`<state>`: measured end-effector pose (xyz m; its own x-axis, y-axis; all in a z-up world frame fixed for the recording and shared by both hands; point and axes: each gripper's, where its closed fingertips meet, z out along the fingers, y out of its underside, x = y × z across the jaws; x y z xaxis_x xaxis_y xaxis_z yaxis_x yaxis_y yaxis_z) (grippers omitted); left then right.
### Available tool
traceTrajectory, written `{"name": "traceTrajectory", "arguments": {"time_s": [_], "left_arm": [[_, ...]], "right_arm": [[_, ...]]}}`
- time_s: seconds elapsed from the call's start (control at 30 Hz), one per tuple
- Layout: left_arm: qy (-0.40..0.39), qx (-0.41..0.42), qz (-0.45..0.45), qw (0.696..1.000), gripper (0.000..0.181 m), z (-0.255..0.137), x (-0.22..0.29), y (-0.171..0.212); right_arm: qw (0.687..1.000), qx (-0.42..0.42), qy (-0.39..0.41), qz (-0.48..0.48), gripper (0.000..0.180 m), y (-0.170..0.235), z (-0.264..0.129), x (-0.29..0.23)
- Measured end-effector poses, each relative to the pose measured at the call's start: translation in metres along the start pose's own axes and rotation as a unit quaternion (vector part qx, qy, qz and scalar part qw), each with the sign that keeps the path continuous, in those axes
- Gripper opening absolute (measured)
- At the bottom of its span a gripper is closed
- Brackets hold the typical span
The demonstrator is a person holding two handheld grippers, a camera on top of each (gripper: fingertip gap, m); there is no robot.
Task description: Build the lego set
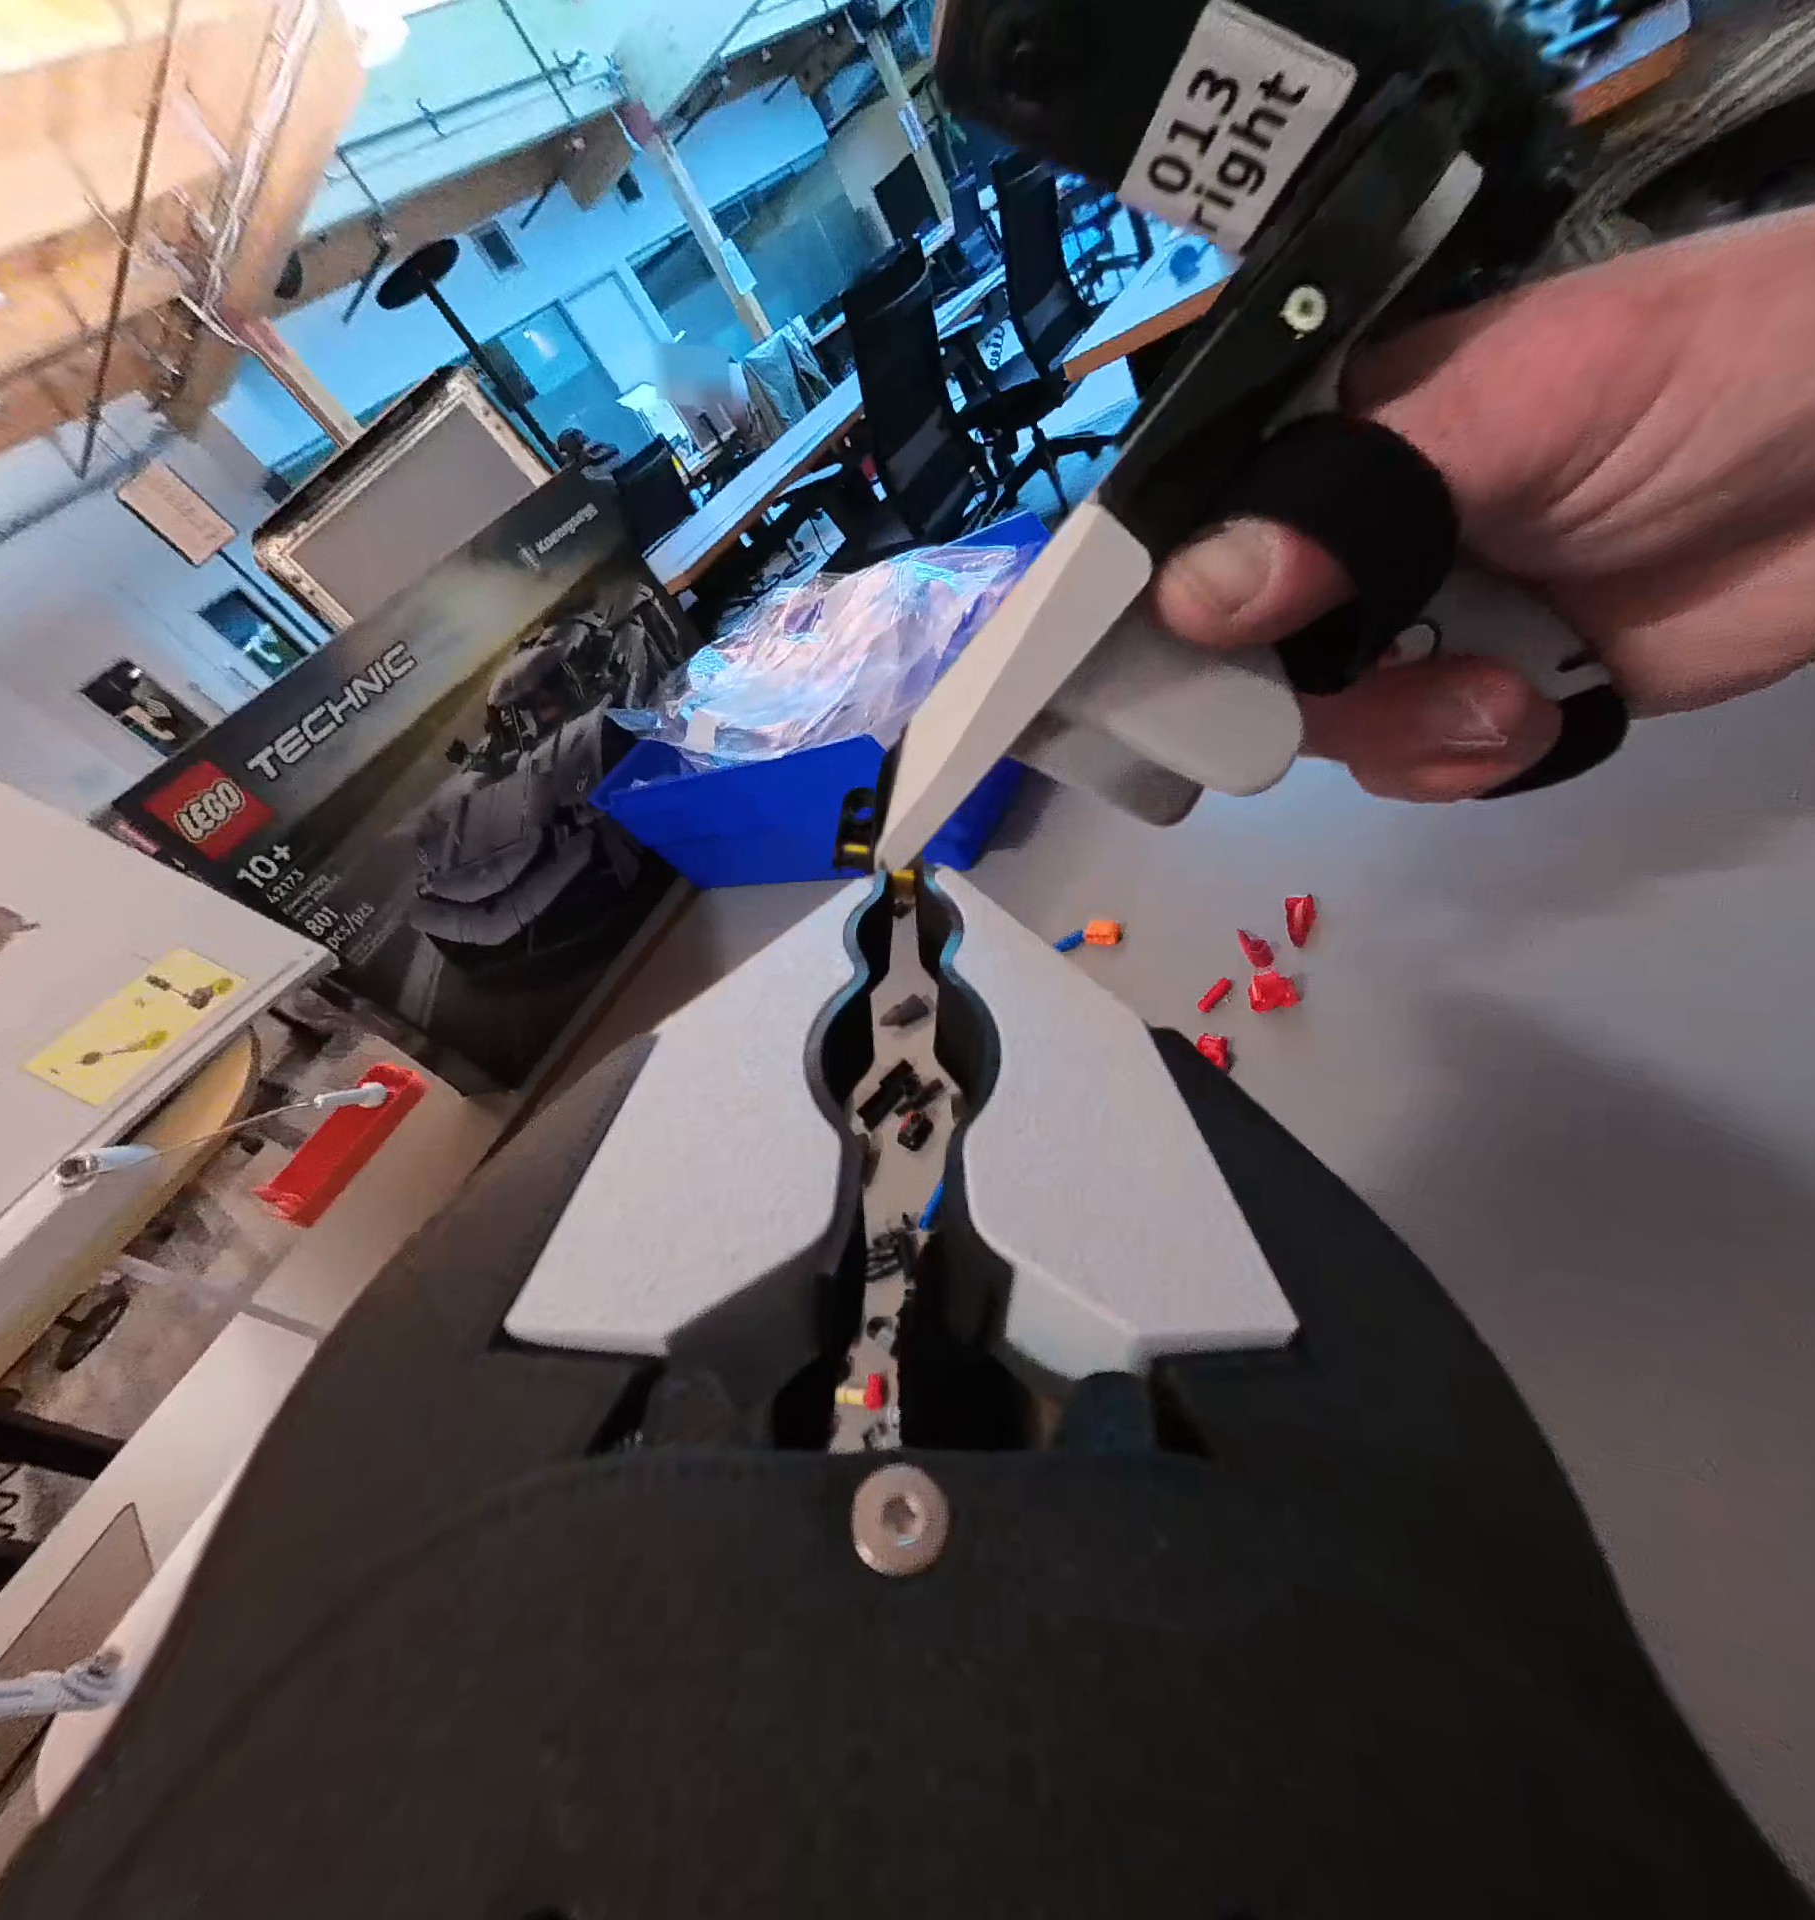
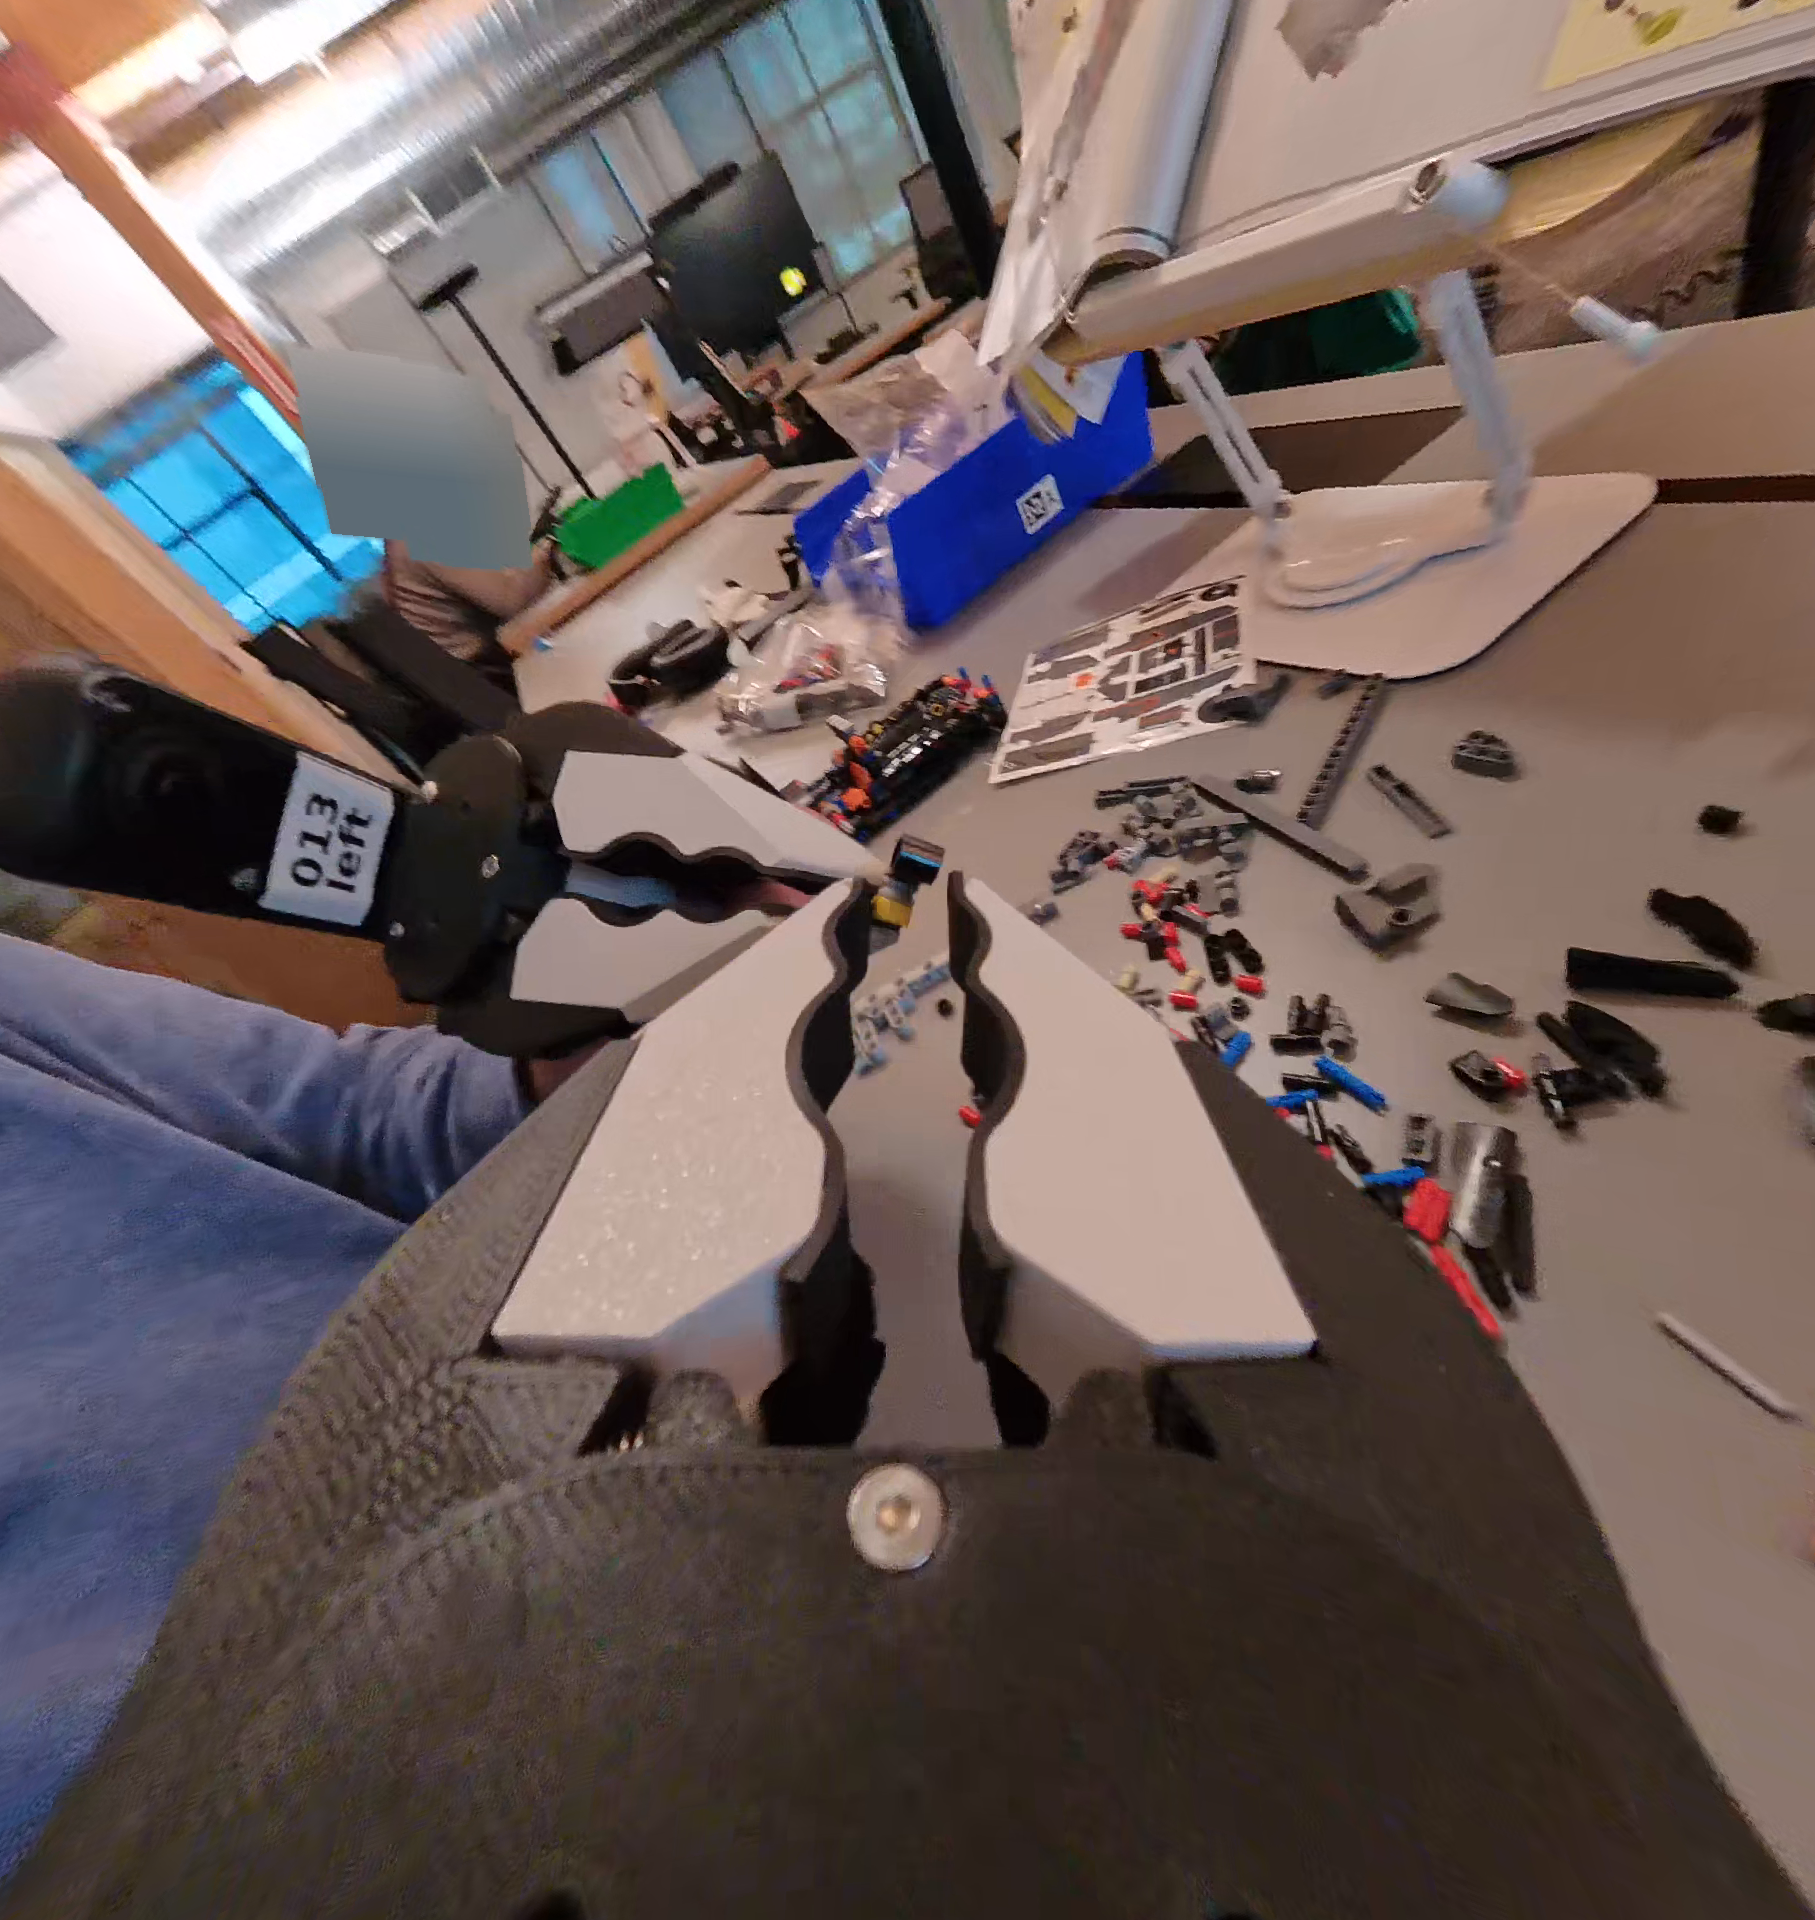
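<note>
Grey tabletop (image 2: 1661,1558) runs through a big open office, with loose pieces scattered ahead and to the right of the right gripper (image 2: 908,894). Held up between the two tools is a small Lego piece (image 2: 908,878): a yellow stub with a black and blue part on its far end.

From where I stand, the left gripper (image 1: 903,883) has its tips pinched on the yellow stub, jaws nearly closed. The right gripper's jaws stand a little apart; one tip touches the piece, the other sits just clear of it, so it has nothing clamped.

That piece looks featherlight, hard plastic, stiff and rather slick. I'd judge it easy to flick out of a pinch or twist askew. The safer hold seems to be across the flat sides of the black part, square on, pushing along the pin's axis rather than sideways.

Counting what shows: two grippers, one held piece, one half-built car chassis (image 2: 908,743) well beyond the tips, one sticker sheet (image 2: 1131,675) to its right, one blue bin (image 2: 986,520) stuffed with clear bags farther off, one set box (image 1: 394,831) left of the left gripper. Loose pieces on the table are too many and too small to count reliably; several red ones (image 1: 1267,982) lie right of the left gripper.
</note>
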<state>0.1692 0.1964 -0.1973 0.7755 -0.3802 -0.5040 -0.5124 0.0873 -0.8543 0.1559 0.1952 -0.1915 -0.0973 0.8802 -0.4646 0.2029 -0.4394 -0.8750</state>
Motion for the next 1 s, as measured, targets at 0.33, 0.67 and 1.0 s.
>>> {"name": "traceTrajectory", "arguments": {"time_s": [0.33,0.67,1.0], "left_arm": [[0.034,0.058,0.052,0.996,0.016,-0.019,0.009,-0.018],[0.147,0.045,0.239,0.959,0.027,-0.029,0.031,-0.023],[0.215,0.020,0.292,0.932,0.018,-0.040,0.047,-0.017]], "right_arm": [[0.997,-0.048,-0.067,0.004,0.004,0.000,-0.009,-0.007],[0.955,-0.215,-0.204,-0.003,0.004,0.033,-0.010,-0.044],[0.921,-0.285,-0.266,-0.010,0.004,0.043,-0.016,-0.055]]}}
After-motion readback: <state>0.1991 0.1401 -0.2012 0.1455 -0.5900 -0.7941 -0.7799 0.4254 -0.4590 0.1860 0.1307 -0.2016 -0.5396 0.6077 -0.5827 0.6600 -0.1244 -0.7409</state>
